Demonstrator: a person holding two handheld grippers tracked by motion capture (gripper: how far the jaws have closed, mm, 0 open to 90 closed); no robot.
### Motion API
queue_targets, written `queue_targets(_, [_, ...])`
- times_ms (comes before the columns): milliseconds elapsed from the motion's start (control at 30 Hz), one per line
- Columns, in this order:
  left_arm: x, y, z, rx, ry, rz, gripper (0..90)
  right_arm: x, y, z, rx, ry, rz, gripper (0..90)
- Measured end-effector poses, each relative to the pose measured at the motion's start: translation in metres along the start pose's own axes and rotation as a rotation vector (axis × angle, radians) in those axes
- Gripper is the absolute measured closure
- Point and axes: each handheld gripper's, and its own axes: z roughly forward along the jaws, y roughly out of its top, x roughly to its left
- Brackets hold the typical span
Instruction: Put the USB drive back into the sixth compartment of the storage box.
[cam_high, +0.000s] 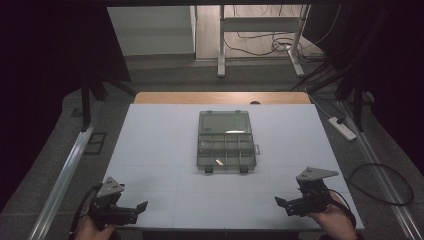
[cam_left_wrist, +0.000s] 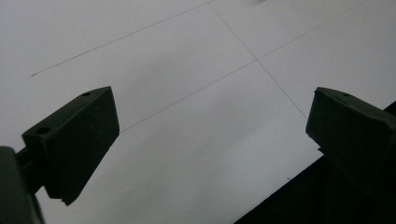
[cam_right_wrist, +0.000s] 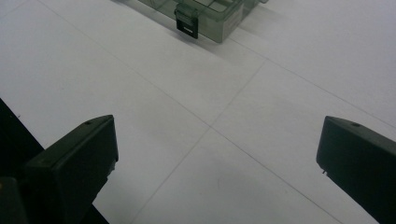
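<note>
a clear compartment box (cam_high: 226, 141) sits near the middle of the white worktop (cam_high: 160, 150), its lid swung open and lying flat on the far side. the tray half faces the person, split into small cells by dividers; one small pale piece seems to lie in a near cell, and something faint in a cell at the left, but both are too small to name. two dark latches (cam_right_wrist: 187, 21) hang off the near edge, undone, which fits a box left open so that its cells can be reached from above.

the left gripper (cam_high: 141, 206) rests at the near left corner of the worktop, jaws spread wide with nothing between them; its own view looks across bare white surface and the worktop's edge. the right gripper (cam_high: 280, 202) sits at the near right corner, jaws likewise wide and empty, angled toward the box. both are well apart from the box, probably parked at the edge, ready to start.
</note>
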Motion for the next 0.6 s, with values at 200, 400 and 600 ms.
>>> queue_targets(200, [0.000,0.000,0.000,0.001,0.000,-0.001,2.6,-0.003,-0.007,-0.007,-0.009,-0.018,0.022,0.0])
queue_targets(400, [0.000,0.000,0.000,0.001,0.002,-0.001,2.6,-0.004,-0.014,-0.014,-0.011,-0.033,0.043,0.0])
queue_targets(600, [0.000,0.000,0.000,0.002,0.004,-0.002,2.6,-0.006,-0.018,-0.021,-0.028,-0.049,0.067,0.0])
